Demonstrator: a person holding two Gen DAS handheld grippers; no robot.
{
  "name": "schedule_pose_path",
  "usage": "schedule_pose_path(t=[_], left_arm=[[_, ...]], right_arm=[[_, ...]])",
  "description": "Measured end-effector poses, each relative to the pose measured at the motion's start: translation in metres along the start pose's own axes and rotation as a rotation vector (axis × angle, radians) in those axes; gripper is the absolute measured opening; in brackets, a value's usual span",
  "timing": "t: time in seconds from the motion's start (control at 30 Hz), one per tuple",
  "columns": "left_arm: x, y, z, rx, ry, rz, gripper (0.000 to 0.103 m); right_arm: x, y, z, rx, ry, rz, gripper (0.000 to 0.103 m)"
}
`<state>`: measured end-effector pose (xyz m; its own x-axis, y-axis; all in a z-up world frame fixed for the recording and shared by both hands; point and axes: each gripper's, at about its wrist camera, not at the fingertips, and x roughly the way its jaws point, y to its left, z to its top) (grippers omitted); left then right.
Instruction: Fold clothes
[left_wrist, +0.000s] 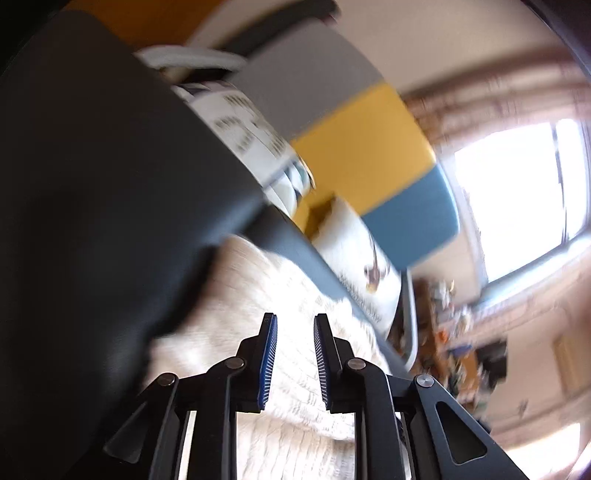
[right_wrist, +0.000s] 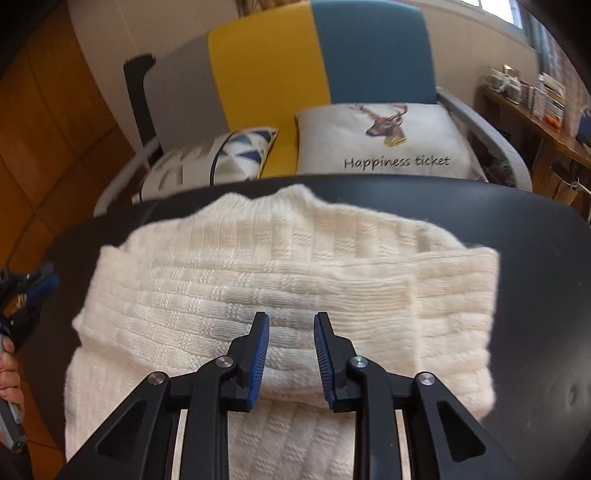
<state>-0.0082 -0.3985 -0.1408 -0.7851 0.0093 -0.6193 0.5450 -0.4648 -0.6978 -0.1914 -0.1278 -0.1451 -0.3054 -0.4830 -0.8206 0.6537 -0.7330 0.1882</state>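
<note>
White sweater (right_wrist: 280, 295) lies partly folded on the dark surface (right_wrist: 535, 295). I've got the right hand-held gripper (right_wrist: 291, 354) spread above its near part, left hand-held gripper (left_wrist: 294, 360) spread too, tilted. Risk: a shallow pinch catches one knit layer, dragging the fold apart

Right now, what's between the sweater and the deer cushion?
Right wrist view: only a bare strip of the black table separates the sweater from the deer cushion on the sofa behind it.
</note>
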Motion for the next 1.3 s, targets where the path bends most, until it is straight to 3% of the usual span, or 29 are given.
schedule_pose_path(t=[0.1,0.2,0.23,0.3,0.43,0.53,0.6,0.7,0.8,0.87,1.1,1.2,1.3], left_arm=[[0.023,-0.022,0.009,0.079,0.033,0.008,0.020],[0.050,-0.014,0.012,0.124,0.025,0.143,0.020],[0.057,-0.010,0.012,0.133,0.020,0.181,0.015],[0.053,0.015,0.007,0.087,-0.021,0.166,0.007],[0.041,0.024,0.010,0.073,-0.021,0.137,0.006],[0.034,0.016,0.021,0.077,-0.018,0.122,0.011],[0.026,0.006,0.031,0.111,-0.056,0.111,0.019],[0.034,0.004,0.048,0.123,-0.049,0.150,0.020],[0.047,0.019,0.055,0.098,0.015,0.218,0.020],[0.058,0.024,0.057,0.094,0.046,0.226,0.018],[0.041,-0.003,0.042,0.233,0.047,0.295,0.020],[0.021,-0.013,0.020,0.317,0.040,0.267,0.023],[0.009,-0.016,-0.004,0.397,0.037,0.289,0.023]], right_arm=[[0.023,0.012,0.004,-0.028,0.050,-0.012,0.025],[0.038,0.019,0.001,-0.030,0.060,0.020,0.027],[0.040,0.021,-0.001,-0.034,0.047,0.027,0.027],[0.044,0.024,-0.007,-0.044,0.018,0.045,0.028],[0.043,0.015,-0.011,-0.010,-0.012,0.102,0.027],[0.032,0.004,-0.002,0.022,-0.017,0.138,0.027],[0.022,-0.003,0.005,0.024,-0.034,0.145,0.027],[0.023,-0.009,0.017,0.001,-0.006,0.093,0.027],[0.041,-0.017,0.022,-0.014,0.064,0.042,0.026],[0.048,-0.018,0.020,-0.027,0.074,0.037,0.025],[0.023,-0.043,0.017,0.073,0.041,0.110,0.024],[-0.006,-0.049,0.008,0.052,-0.009,0.156,0.024],[-0.018,-0.039,-0.007,-0.024,0.009,0.157,0.025]])
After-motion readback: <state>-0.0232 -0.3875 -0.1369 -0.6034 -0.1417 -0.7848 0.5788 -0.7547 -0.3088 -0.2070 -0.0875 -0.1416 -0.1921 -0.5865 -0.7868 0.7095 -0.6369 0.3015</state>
